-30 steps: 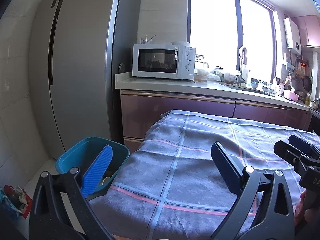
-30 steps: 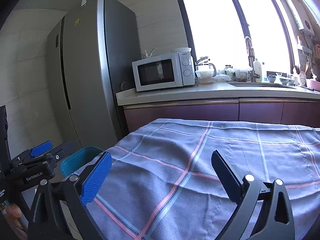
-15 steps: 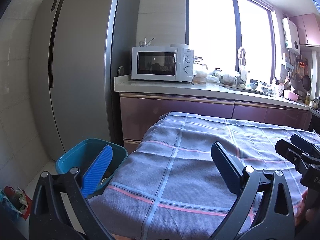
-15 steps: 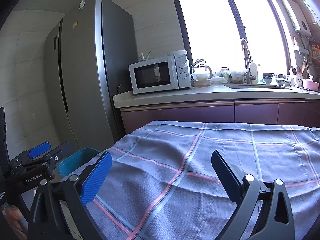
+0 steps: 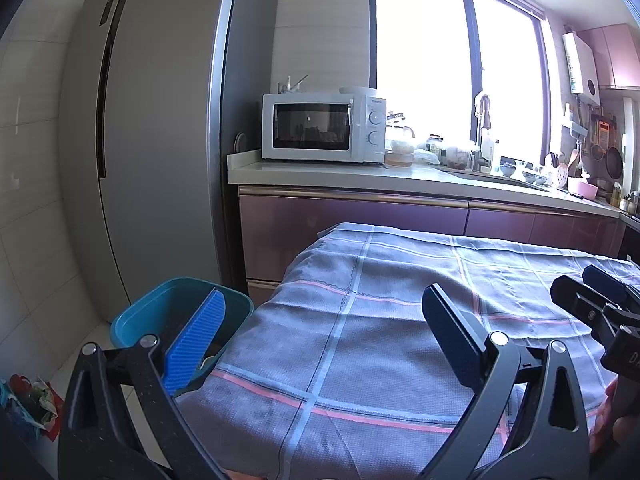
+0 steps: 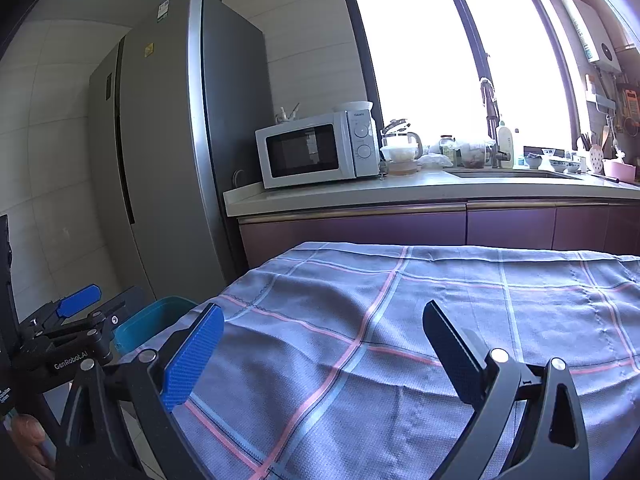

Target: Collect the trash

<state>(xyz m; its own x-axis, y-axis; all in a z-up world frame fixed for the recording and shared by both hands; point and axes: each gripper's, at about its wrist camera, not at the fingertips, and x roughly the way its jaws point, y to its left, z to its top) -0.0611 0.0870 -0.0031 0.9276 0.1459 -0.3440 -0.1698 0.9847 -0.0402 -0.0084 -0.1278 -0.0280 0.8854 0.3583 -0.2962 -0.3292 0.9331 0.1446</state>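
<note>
A teal bin (image 5: 160,312) stands on the floor at the table's left end, beside the fridge; something pale lies inside it behind my left finger. My left gripper (image 5: 324,340) hangs open above the table's near left corner, nothing between its fingers. My right gripper (image 6: 320,348) is open too, held over the checked grey tablecloth (image 6: 440,312). No trash shows on the cloth. The right gripper (image 5: 600,308) appears at the right edge of the left wrist view, and the left gripper (image 6: 76,312) at the left edge of the right wrist view, in front of the bin (image 6: 148,324).
A tall grey fridge (image 5: 160,140) stands left of a counter (image 5: 400,178) with a white microwave (image 5: 320,128), jars and a sink under a bright window. Purple cabinets run behind the table. Crumpled colourful wrappers (image 5: 32,400) lie on the floor at far left.
Both views have tilted and risen a little, so the counter and microwave sit lower in frame. Both grippers stay open and empty.
</note>
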